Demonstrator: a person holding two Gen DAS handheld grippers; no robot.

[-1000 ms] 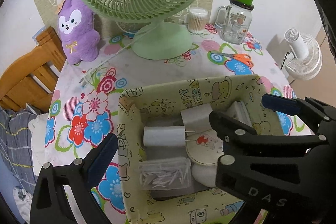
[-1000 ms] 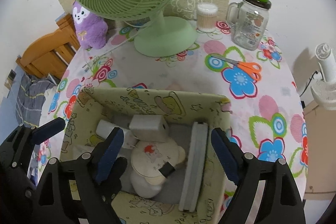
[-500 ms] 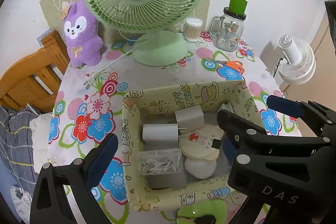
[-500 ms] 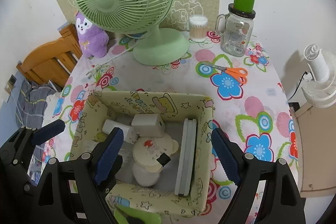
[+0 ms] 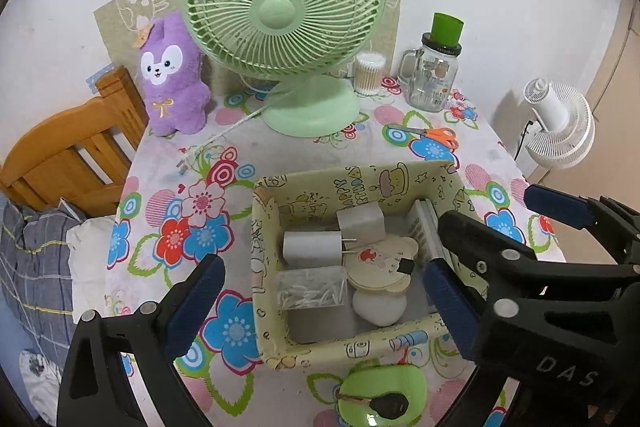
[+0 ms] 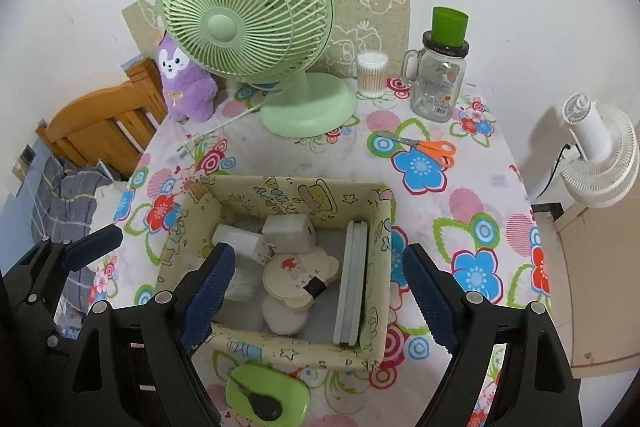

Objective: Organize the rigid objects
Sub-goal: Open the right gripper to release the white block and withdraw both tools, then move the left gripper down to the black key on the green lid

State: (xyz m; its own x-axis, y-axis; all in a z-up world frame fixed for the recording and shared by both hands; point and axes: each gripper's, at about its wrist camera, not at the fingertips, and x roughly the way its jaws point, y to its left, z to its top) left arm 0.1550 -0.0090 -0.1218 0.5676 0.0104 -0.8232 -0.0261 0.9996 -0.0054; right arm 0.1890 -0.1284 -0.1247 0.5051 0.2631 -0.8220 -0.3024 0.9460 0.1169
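Since the box [image 6: 280,347] holds the small items upright and together, both tongs [image 6: 316,291] [image 5: 320,299] hang apart, empty, above it.

The green dish [image 5: 382,393] runs off the bottom edge in the left wrist view, the right gripper's blue pad [image 6: 208,301] covers the clear packet in the patterned box [image 6: 280,345], and the jar [image 6: 439,83] label is unreadable.

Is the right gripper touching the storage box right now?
Cannot tell. In the right wrist view the open right gripper overlaps the storage box wall with its left pad, but no gap or contact shows plainly.
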